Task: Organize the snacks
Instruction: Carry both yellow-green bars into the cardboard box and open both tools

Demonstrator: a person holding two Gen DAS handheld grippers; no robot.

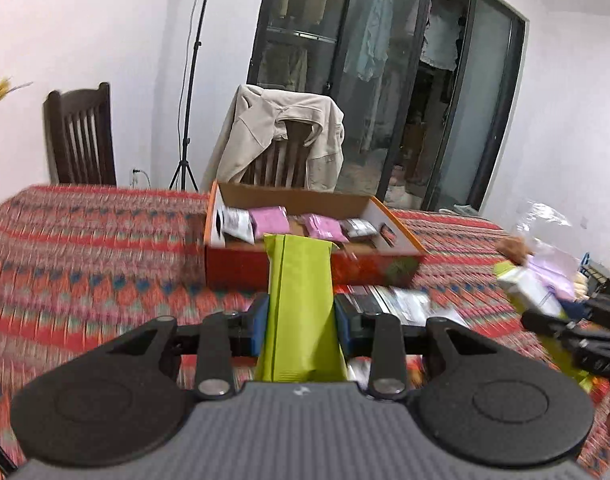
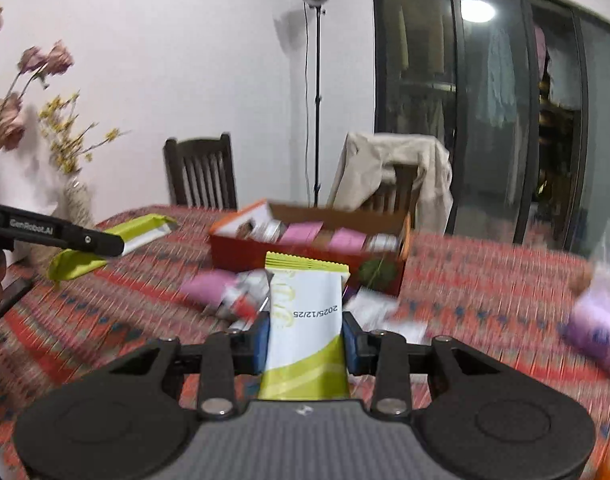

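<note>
Both grippers were up off the table, each with a snack packet pinched between its blue pads. The left gripper [image 1: 301, 318] had its jaws closed on a plain lime-green packet [image 1: 299, 300], which stood up between the fingers with its far end reaching in front of the near wall of the orange cardboard box [image 1: 241, 268]. The right gripper [image 2: 307, 340] was clamped on a white-and-green packet [image 2: 307, 312] with a printed date across it, also pointing toward the box [image 2: 241, 252]. That box sat on the patterned red tablecloth [image 1: 85, 248] with pink packets [image 1: 269, 222] and grey-and-white ones lying flat inside it. More loose snacks [image 2: 233, 292], pink and silver, lay blurred on the cloth just in front of the box. A beige jacket [image 1: 281, 132] hung over the chair beyond the table, and dried flowers [image 2: 33, 100] stood off to the left
</note>
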